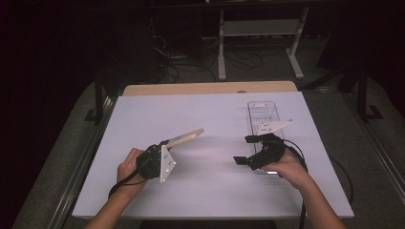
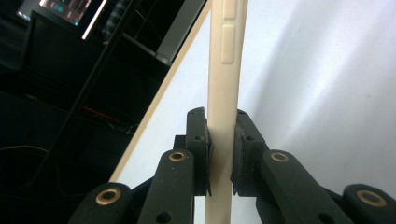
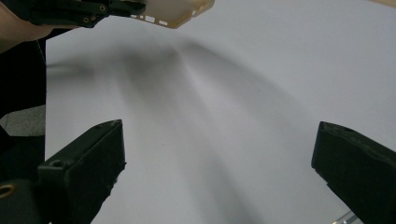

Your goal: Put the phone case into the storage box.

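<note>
White tabletop [image 1: 210, 186] carries a clear tray [image 1: 264, 112]. Left of that tray, the left hand-held gripper [image 2: 221, 154] clamps a cream phone case [image 2: 225, 70] aloft; the right hand-held gripper [image 3: 219, 163] gapes empty. Likely next: carrying the case across to the tray.

Cream phone case [image 1: 185, 138], thin and flat, side button bumps and cutouts visible. Clamped by one end, raised above the white table [image 1: 210, 191], slanting up toward its far edge.
</note>
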{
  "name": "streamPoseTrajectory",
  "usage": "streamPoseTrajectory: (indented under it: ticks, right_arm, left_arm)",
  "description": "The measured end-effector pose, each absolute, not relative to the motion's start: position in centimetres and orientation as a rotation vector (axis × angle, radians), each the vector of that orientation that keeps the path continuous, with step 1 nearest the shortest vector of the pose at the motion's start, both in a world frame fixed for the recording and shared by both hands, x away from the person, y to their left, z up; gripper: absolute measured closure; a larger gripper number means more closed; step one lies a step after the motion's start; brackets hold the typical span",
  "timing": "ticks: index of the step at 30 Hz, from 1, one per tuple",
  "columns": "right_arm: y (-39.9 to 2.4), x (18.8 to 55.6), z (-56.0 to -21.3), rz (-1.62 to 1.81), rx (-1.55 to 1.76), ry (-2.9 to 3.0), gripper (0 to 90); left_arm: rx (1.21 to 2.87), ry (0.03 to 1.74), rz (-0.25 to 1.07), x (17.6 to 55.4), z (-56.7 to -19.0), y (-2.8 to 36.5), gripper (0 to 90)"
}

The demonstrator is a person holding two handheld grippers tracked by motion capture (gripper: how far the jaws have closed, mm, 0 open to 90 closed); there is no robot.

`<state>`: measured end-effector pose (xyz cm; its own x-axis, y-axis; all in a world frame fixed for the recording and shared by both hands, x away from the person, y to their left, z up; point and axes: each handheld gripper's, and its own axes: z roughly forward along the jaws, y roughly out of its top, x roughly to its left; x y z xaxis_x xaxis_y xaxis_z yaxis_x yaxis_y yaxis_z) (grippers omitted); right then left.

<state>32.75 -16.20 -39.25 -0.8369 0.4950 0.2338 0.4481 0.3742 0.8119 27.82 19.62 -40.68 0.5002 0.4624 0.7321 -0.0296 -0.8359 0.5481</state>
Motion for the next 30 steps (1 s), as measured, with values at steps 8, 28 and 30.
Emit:
streamPoseTrajectory:
  ticks: [8, 28, 30]
  right_arm:
    - [-16.2, 32.8, -39.3, 1.488, 0.881, 2.561, 2.3]
    - [-16.3, 32.8, -39.2, 1.491, 0.886, 2.556, 2.3]
    - [-16.3, 32.8, -39.2, 1.489, 0.883, 2.556, 2.3]
  left_arm:
    - [2.213, 0.462, 1.210, 28.2, -40.2, 20.1, 79.5]
    - [2.106, 0.679, 0.920, 29.6, -39.6, 21.2, 79.5]
    - [2.081, 0.715, 0.874, 29.7, -39.5, 21.4, 79.5]
